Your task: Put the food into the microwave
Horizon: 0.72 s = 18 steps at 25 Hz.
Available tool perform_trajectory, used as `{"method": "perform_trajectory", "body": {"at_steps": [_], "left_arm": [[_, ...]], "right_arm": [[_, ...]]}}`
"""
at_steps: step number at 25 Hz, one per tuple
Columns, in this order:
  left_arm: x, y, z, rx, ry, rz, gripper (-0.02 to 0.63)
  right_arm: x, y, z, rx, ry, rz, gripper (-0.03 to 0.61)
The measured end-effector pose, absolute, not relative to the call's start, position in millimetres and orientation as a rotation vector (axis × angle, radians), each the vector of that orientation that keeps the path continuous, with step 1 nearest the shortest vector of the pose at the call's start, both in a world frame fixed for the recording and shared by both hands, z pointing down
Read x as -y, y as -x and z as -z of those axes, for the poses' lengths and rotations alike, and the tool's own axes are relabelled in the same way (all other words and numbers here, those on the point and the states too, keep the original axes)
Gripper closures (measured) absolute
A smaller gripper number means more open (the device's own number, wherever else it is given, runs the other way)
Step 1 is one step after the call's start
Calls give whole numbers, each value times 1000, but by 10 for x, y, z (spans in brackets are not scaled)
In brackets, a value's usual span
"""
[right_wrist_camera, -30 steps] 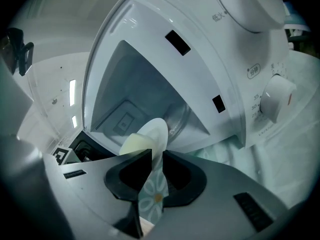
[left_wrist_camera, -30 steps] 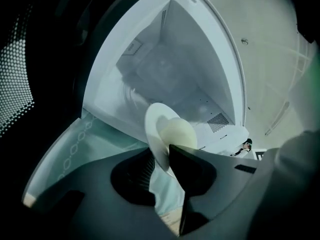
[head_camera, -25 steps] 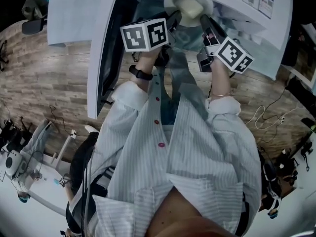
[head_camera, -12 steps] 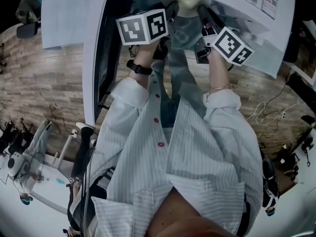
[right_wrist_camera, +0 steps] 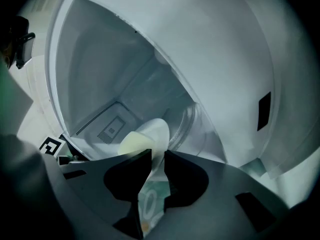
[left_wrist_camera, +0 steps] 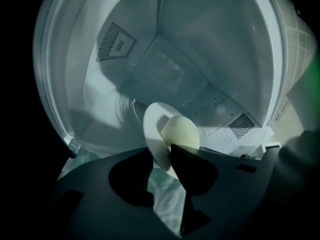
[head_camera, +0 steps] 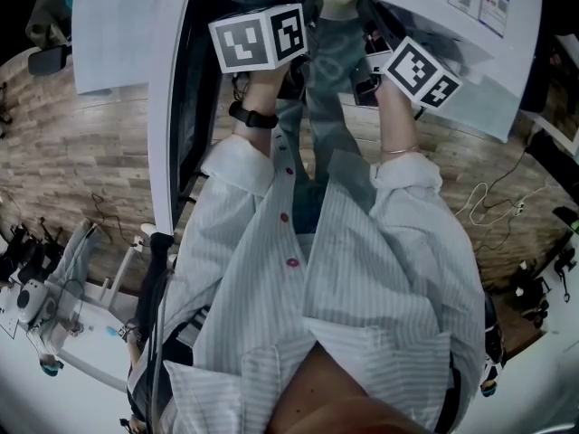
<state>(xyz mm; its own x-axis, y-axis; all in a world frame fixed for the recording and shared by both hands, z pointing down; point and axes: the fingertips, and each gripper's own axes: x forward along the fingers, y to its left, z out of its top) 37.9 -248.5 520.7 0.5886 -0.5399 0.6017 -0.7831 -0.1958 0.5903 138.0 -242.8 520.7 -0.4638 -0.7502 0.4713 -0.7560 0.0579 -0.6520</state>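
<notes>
A: Step in hand?
B: Insertion. The plate (left_wrist_camera: 155,134) with the pale food (left_wrist_camera: 181,131) is inside the microwave (left_wrist_camera: 200,44) cavity, near the glass turntable (right_wrist_camera: 192,120). The right gripper (right_wrist_camera: 157,154) is clamped on the plate rim. The left gripper (left_wrist_camera: 160,151) jaws are opening with the rim between them, apparently touching (view is dim).
A: Next?
B: My judgement: seat the plate flat on the turntable, let go fully, then back both grippers out.

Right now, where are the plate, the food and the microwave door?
plate (left_wrist_camera: 152,129): left gripper view, its bare white face.
food (left_wrist_camera: 181,132): left gripper view, its rounded middle.
microwave door (head_camera: 167,125): head view, its white frame.
</notes>
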Motion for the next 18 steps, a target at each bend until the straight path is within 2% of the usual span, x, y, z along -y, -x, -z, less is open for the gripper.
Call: {"method": "perform_trajectory", "body": {"at_steps": [18], "left_arm": [[2596,-314,-5166,1131,-1879,-397,485]], "right_arm": [[2563,-1307,-5114,2288,-1621,-1217,483]]}}
